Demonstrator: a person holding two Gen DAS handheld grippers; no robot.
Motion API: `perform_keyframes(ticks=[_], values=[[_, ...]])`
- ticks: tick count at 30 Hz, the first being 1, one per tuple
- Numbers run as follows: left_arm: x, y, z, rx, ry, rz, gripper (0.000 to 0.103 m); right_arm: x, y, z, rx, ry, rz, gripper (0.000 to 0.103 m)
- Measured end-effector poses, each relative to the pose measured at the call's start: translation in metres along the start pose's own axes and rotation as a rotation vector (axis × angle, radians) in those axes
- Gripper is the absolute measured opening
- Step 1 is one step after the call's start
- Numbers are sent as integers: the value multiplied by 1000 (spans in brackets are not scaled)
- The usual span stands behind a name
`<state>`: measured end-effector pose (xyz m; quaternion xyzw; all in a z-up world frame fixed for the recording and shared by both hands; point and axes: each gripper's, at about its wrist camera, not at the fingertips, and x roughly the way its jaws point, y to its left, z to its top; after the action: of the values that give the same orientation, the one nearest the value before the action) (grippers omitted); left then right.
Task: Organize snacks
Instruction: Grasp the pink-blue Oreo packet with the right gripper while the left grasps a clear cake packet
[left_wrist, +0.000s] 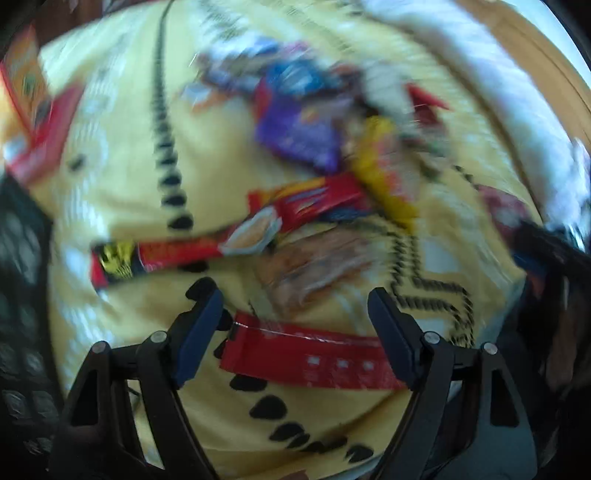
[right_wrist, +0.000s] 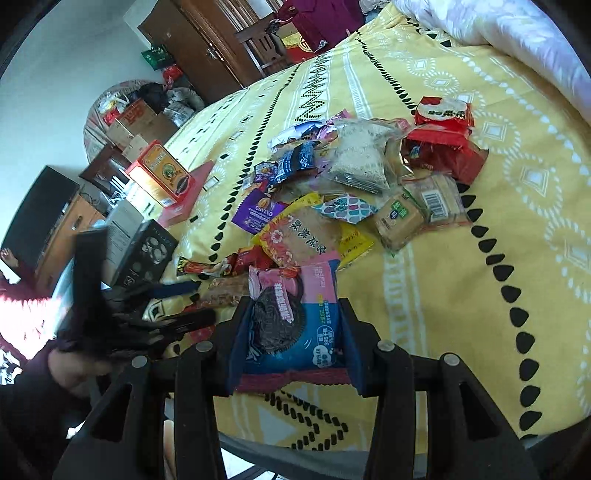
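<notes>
Your right gripper (right_wrist: 293, 339) holds a blue and pink cookie packet (right_wrist: 295, 317) — the fingers (right_wrist: 240, 332) pinch it from both sides, and the packet stands up between them above the near edge of the bed (right_wrist: 443, 295). The bed has a yellow cover with white patterns and rows of black drops.

Behind the packet lies the snack pile (right_wrist: 351, 192), spread on the cover. In it you can see a purple packet (right_wrist: 256, 214), a yellow packet with flowers (right_wrist: 295, 236), a clear bag of pale crumbly pieces (right_wrist: 360, 155), some red packets (right_wrist: 443, 136) on the far right of the pile, and a clear wrapped biscuit pack (right_wrist: 439, 203) with a barcode. At the left edge of the bed an orange box (right_wrist: 160, 173) stands on a flat red box (right_wrist: 188, 203), well apart from the pile.

Your left gripper (left_wrist: 295, 306) is over the bed too, and its view is strongly blurred. Its fingers (left_wrist: 201, 332) are spread wide and pinch nothing. Between and below them a long red packet (left_wrist: 306, 358) lies flat on the cover; whether the fingers touch it, I cannot tell. Farther ahead lie another long red bar (left_wrist: 155, 258) and the same pile — here only colours are clear, purple (left_wrist: 299, 136), yellow (left_wrist: 384, 170) and red (left_wrist: 306, 203). In the right wrist view the left gripper (right_wrist: 177, 302) shows as a dark blurred shape at the left
</notes>
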<state>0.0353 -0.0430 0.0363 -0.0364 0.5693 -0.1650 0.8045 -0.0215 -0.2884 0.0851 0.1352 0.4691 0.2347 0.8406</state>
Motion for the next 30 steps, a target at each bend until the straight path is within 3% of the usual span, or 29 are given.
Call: perform_keyframes(ticks=[2, 3, 5, 7, 13, 18, 23, 24, 25, 28, 30], values=[[5, -11, -3, 28, 7, -4, 81, -1, 0, -1, 0, -5, 8, 49], [3, -19, -5, 50, 16, -57, 81, -2, 1, -1, 1, -8, 15, 49], [-9, -28, -8, 61, 26, -238, 74, -5, -1, -1, 3, -21, 19, 49], [-24, -27, -11, 47, 10, -334, 70, -9, -4, 0, 18, -42, 36, 49], [-38, -14, -14, 79, -84, -146, 70, -12, -9, 0, 54, -68, 60, 49], [-18, -37, -2, 222, -88, -90, 71, -9, -9, -2, 52, -60, 63, 51], [12, -44, 10, 245, -46, -49, 69, -9, -9, -2, 52, -55, 60, 51], [15, -47, 9, 258, -46, -35, 63, -8, -9, -2, 50, -53, 57, 51], [16, -49, 8, 270, -54, -18, 48, -7, -8, -2, 46, -49, 53, 51], [9, -49, 7, 259, -79, -10, 36, -4, -5, -3, 30, -36, 38, 49], [-5, -48, 5, 244, -118, -7, 35, -4, -2, -2, 20, -37, 27, 49]])
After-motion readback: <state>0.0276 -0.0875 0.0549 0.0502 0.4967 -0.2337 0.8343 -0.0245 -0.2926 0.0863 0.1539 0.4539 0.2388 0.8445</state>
